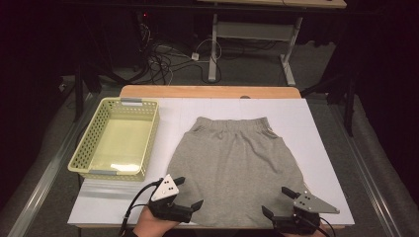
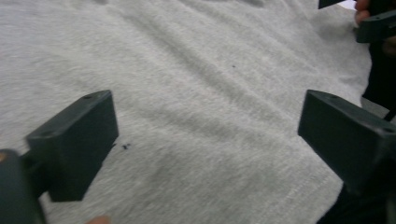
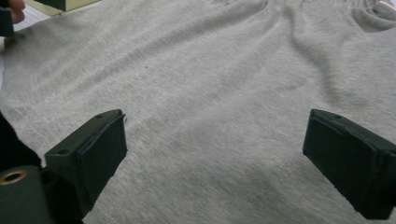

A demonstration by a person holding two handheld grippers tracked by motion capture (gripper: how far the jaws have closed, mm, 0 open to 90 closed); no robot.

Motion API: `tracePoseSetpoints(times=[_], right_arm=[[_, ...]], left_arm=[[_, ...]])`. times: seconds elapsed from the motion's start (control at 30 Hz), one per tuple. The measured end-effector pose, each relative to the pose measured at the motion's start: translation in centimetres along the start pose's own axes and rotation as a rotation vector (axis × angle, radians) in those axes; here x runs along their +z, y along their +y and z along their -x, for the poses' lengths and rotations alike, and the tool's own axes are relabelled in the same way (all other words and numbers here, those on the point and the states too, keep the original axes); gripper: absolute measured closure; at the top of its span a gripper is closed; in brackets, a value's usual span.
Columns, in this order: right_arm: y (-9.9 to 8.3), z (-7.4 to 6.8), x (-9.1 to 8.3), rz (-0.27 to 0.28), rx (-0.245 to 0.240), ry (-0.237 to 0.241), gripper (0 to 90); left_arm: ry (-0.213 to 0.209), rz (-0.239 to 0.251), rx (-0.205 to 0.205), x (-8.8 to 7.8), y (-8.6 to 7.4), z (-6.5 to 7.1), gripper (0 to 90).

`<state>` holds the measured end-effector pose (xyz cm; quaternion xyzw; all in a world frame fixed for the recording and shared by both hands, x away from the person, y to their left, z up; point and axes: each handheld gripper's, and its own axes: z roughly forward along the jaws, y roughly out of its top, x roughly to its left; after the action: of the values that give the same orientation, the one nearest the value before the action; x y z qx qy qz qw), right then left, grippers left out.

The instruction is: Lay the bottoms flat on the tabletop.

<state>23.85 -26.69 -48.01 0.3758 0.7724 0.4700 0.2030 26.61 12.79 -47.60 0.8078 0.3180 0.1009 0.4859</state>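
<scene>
A grey skirt (image 1: pixel 234 163) with an elastic waistband lies flat on the white board, waistband at the far side and hem toward me. My left gripper (image 1: pixel 188 192) stands open at the hem's left corner, nothing between its jaws. My right gripper (image 1: pixel 277 202) stands open at the hem's right corner, also holding nothing. In the left gripper view the grey fabric (image 2: pixel 196 93) spreads under the wide-apart jaws of the left gripper (image 2: pixel 205 140), with the other gripper's jaw at the top right. In the right gripper view the right gripper (image 3: pixel 215 154) hangs over the skirt (image 3: pixel 224 70), jaws wide apart.
A pale yellow perforated basket (image 1: pixel 84 148) with nothing inside sits at the left of the white board (image 1: pixel 321 133). The wooden table edge (image 1: pixel 207 92) runs along the back. Beyond it are table legs and cables (image 1: pixel 168 59) on the floor.
</scene>
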Motion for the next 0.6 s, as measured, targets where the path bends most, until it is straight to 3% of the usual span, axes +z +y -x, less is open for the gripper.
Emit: tracePoseSetpoints(times=[0.1,0.3,0.4,0.6], right_arm=[[-0.01,0.12,-0.04,0.001,0.004,-0.008,4.1],[0.05,0.23,-0.07,0.01,0.013,-0.029,0.0],[0.15,0.25,-0.1,0.01,0.014,-0.033,0.0],[0.52,0.14,0.03,0.025,0.012,-0.031,0.0]], left_arm=[[0.013,0.006,-0.008,-0.07,0.04,-0.22,0.0],[0.031,0.026,0.005,-0.28,0.09,-0.7,0.0],[0.033,0.036,-0.007,-0.24,-0.08,-0.98,0.0],[0.016,-0.011,-0.012,0.57,-0.3,-1.03,0.0]])
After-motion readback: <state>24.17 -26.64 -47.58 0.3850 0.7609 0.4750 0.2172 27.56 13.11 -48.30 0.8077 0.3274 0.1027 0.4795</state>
